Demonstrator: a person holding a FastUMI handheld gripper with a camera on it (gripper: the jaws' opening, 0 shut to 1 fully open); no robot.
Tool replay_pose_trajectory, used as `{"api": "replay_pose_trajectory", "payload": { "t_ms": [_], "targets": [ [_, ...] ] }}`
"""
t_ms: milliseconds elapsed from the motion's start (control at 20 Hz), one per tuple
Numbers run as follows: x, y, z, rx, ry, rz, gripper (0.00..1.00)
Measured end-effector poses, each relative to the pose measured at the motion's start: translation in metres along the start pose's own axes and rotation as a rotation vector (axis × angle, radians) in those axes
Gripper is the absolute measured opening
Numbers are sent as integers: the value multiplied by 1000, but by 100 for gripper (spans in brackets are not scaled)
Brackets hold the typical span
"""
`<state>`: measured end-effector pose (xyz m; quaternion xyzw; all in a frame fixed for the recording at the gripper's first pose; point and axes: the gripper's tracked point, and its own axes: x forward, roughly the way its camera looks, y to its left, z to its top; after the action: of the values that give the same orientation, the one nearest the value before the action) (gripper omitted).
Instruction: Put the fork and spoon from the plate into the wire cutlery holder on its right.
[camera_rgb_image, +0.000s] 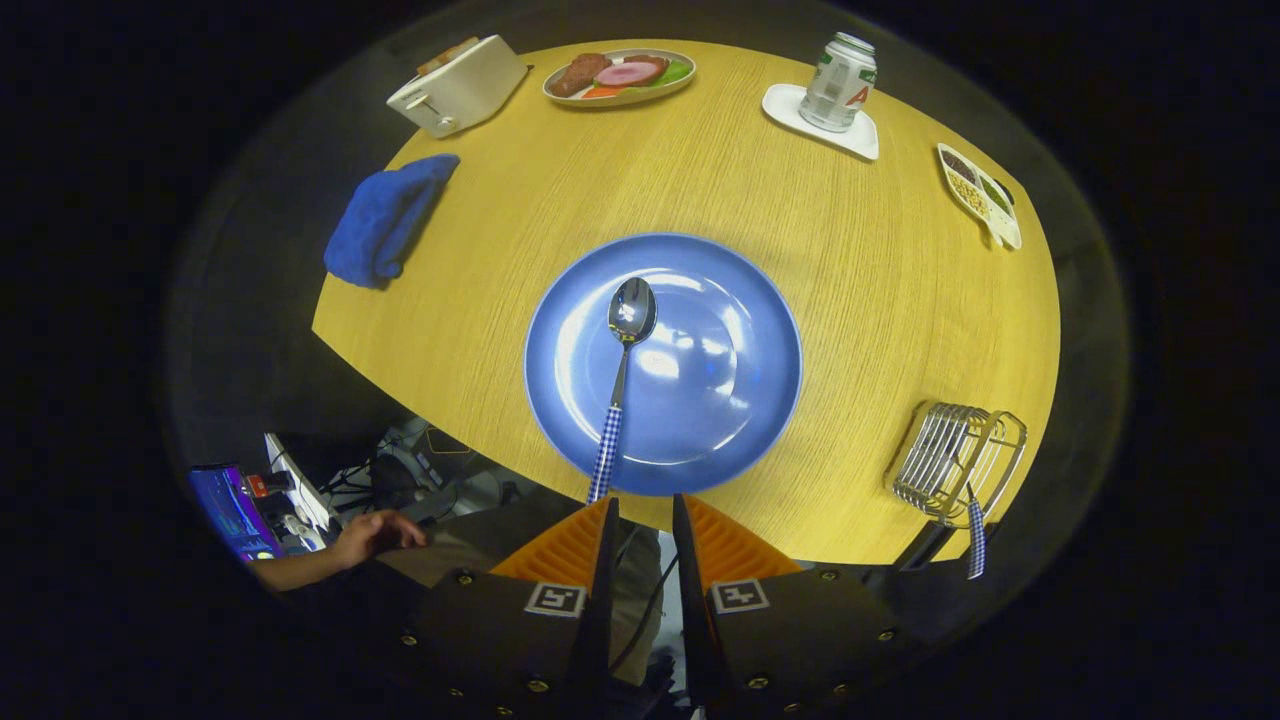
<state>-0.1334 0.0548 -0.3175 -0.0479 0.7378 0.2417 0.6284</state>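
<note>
Spoon left on the plate, fork's handle already in the holder

Tongs (645, 520) released, empty; checked-handled steel spoon (622, 380) lies just ahead on round blue plate (760, 300). Silver wire cutlery holder (955, 460) sits right; the slim handle might slip.

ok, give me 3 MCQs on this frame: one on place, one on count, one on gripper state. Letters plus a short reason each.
1. Where does the spoon lie?
A. on the blue plate, its handle pointing toward the fingers
B. inside the wire cutlery holder
C. on the blue cloth

2. How many pieces of cutlery are on the plate?
A. none
B. one
C. three

3. What is the gripper doing?
A. shut on the spoon
B. shut on the plate's rim
C. holding nothing, with a narrow gap between its fingers

Answers:
1 A: the bowl rests on the plate and the checked handle runs over the near rim.
2 B: only the spoon is there; a checked handle already hangs from the holder.
3 C: the fingers sit just short of the plate, touching nothing.
</note>
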Motion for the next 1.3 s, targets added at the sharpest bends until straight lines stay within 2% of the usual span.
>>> {"api": "replay_pose_trajectory", "payload": {
  "t_ms": [600,1300],
  "targets": [
    [42,25,24,49,-24,-1,31],
    [75,21,12,70,12,-27,31]
  ]
}}
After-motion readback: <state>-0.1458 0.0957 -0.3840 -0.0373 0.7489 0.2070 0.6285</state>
